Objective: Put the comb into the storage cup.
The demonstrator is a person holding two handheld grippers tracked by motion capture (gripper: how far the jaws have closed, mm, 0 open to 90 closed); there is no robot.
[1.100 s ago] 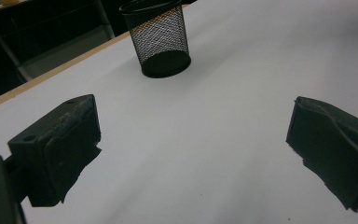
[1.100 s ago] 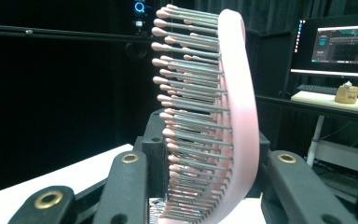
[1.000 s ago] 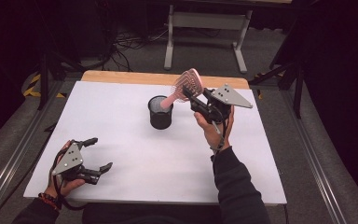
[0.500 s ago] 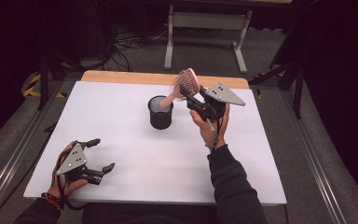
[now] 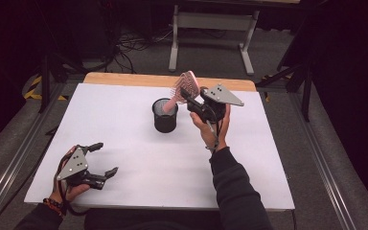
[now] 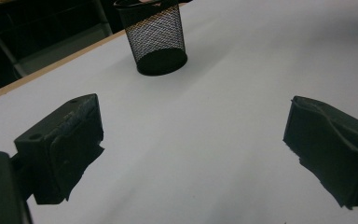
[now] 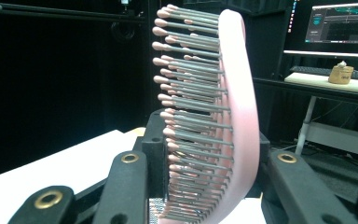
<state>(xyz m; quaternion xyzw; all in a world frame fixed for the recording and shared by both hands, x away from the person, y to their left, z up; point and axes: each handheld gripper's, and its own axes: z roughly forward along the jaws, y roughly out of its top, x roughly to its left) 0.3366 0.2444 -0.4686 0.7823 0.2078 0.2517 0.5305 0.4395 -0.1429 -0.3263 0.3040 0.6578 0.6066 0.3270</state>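
Pink plastic hairbrush [image 5: 186, 87] with grey pink-tipped bristles is the thing in hand, though nearest the person sits the left gripper [image 5: 101, 158], low over the front left part of the white table [image 5: 124, 129], its two black jaws spread wide apart with only bare tabletop between them, as the left gripper view confirms [image 6: 191, 149]. Farther in, near the middle of the table, stands a black wire-mesh cup [image 5: 165, 115], upright, well apart from that gripper. Just beside and above the cup on its right, the right gripper [image 5: 191, 98] is raised off the table, jaws clamped on the hairbrush. The brush tilts, its handle end slanting down to the cup's mouth and its head up toward the far wooden edge. In the right gripper view the brush [image 7: 235, 93] stands between the jaws, bristles facing left
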